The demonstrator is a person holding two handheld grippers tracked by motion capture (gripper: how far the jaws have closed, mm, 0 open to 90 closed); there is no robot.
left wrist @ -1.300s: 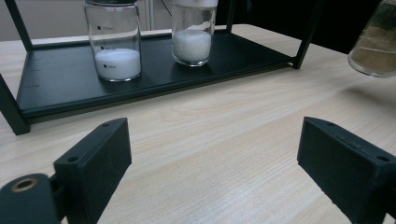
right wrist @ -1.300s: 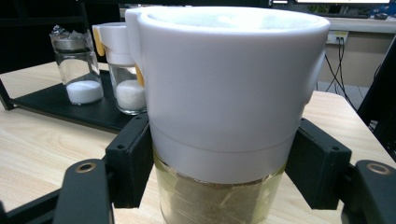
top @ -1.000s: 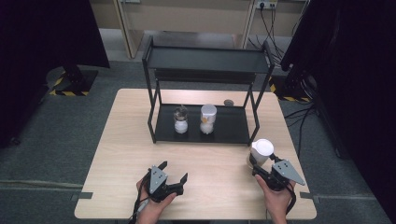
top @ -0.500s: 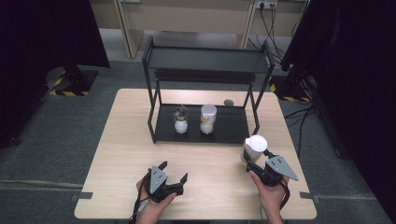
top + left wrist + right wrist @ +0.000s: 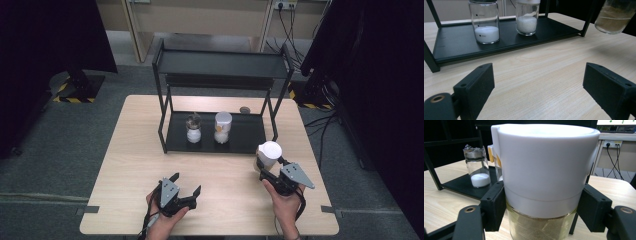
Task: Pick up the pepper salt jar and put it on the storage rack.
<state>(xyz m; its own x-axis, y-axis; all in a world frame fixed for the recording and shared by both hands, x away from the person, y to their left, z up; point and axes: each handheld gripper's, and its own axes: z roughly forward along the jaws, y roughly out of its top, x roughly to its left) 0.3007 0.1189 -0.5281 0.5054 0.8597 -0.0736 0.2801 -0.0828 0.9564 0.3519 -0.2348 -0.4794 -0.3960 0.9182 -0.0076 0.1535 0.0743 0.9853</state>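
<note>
High view: a black two-tier rack [image 5: 220, 75] on the wooden table [image 5: 125, 165], with two jars on the lower shelf, a foil-capped jar [image 5: 193, 128] of white powder and a white-lidded jar [image 5: 223, 127] beside it. Right of the rack's front corner, just off the shelf edge, the right gripper [image 5: 265, 172] grasping a glass jar with a white flip lid [image 5: 268, 155], raised above the table. Near the front edge, the left gripper [image 5: 187, 186], spread wide, holding nothing.

Left gripper view: both black jaws apart over bare wood, nothing between them. Beyond, the lower shelf [image 5: 506, 45] with the two jars of white powder, and at the top right the held jar's glass body [image 5: 615, 16] with brownish contents, hanging clear of the table.

Right gripper view: jaws clenched on the jar [image 5: 544, 180] just under the white lid, pads on both sides of the glass.

Probably the carry toward the free right part of the shelf. Better to keep the jar upright, go in under the upper tier without knocking the lid, stay clear of the front post and the white-lidded jar, and lower fully before letting go.
</note>
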